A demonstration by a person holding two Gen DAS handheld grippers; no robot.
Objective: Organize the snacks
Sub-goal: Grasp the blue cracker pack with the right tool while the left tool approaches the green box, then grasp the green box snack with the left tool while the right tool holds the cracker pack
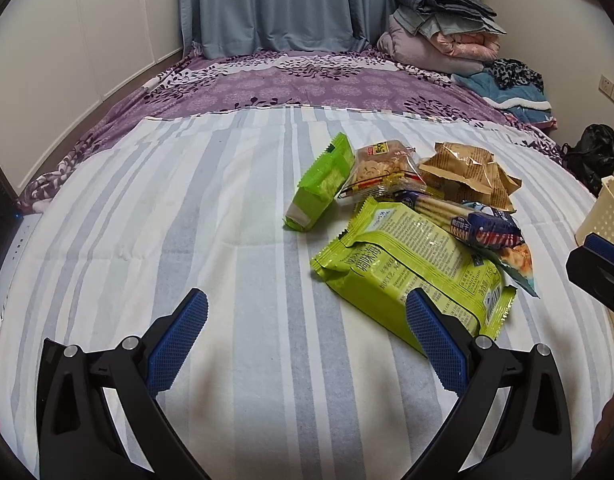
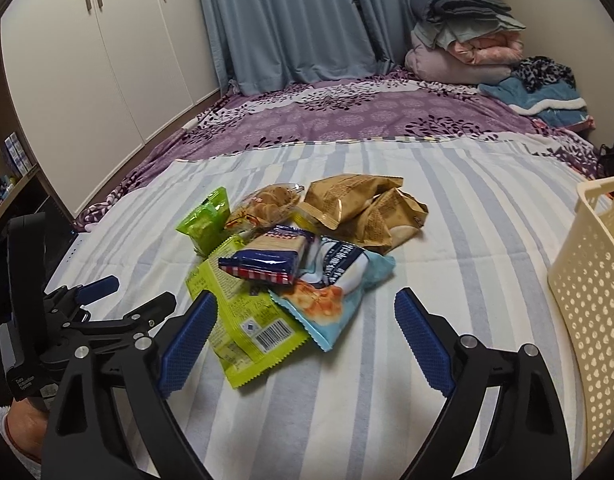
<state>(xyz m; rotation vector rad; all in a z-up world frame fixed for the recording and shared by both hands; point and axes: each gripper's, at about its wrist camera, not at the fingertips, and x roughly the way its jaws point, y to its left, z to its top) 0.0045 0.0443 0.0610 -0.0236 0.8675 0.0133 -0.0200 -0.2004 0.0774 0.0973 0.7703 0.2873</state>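
Observation:
A pile of snack packets lies on a striped cloth. A large lime-green packet (image 1: 411, 272) (image 2: 243, 312) lies nearest. A blue cracker pack (image 1: 467, 220) (image 2: 271, 258) rests on it, beside a light blue bag (image 2: 339, 292). Behind lie a small green packet (image 1: 321, 184) (image 2: 207, 220), a clear cookie pack (image 1: 381, 172) (image 2: 267, 204) and brown bags (image 1: 467, 174) (image 2: 363, 208). My left gripper (image 1: 307, 328) is open and empty, its right finger over the lime packet. My right gripper (image 2: 305, 320) is open and empty, just short of the pile.
A cream perforated basket (image 2: 591, 280) stands at the right, its edge in the left wrist view (image 1: 605, 216). The striped cloth (image 1: 187, 220) covers a purple bedspread (image 2: 347, 116). Folded bedding (image 2: 467, 40) is stacked at the far right. White wardrobe doors (image 2: 87, 60) stand at the left.

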